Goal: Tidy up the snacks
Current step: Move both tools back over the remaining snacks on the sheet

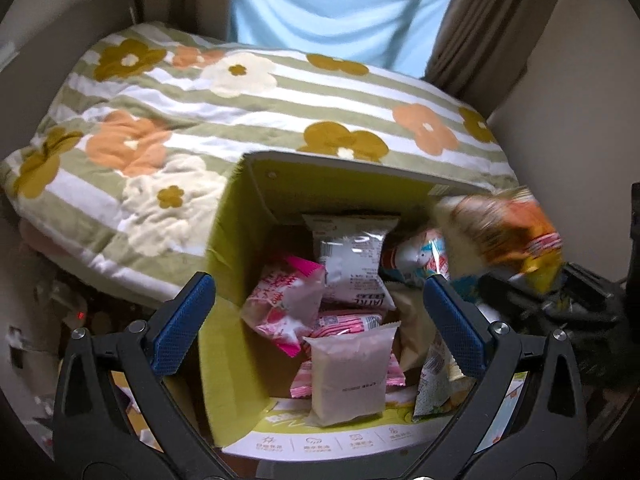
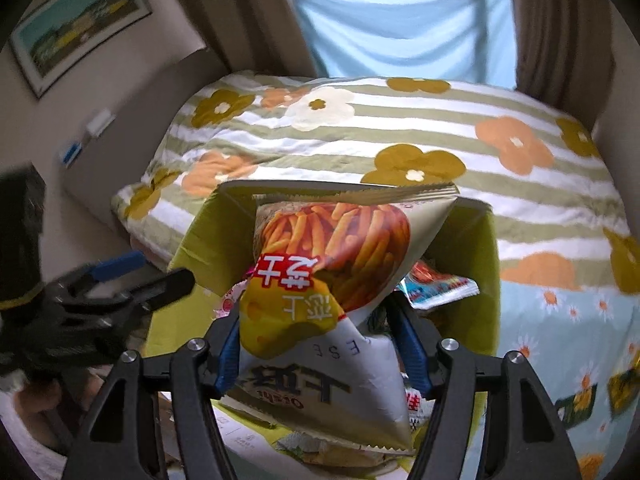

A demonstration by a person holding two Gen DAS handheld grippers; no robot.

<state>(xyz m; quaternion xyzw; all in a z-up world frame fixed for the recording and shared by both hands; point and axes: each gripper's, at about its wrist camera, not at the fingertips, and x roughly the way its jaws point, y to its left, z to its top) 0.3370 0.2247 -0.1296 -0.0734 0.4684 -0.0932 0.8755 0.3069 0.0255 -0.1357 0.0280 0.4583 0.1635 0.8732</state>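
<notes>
Snacks go boxward: my right gripper [image 2: 320, 344] clamps the chip bag [image 2: 332, 248] above the green box [image 1: 228, 240]'s right edge; my left gripper [image 1: 320, 320] hovers wide, empty.

Looking down between the blue pads [image 1: 186, 322] of the left gripper [image 1: 320, 320], jaws standing wide apart with nothing between them. Hovering over an open green-lined cardboard box [image 1: 228, 240] sitting just beside a striped floral quilt [image 1: 248, 116]. Lying inside the box: a silver-white packet [image 1: 352, 264] leaning near the far wall, a pink-and-white pouch [image 1: 284, 300] toward the left, a pale translucent packet [image 1: 350, 376] standing at the near edge, a pink-striped wrapper [image 1: 344, 322] partly underneath. Showing blurred at the right, an orange chip bag [image 1: 504, 232] above the box's right rim, pinched by the right gripper [image 1: 552, 292]. Hanging beyond the bed, a light blue curtain [image 1: 336, 8].
</notes>
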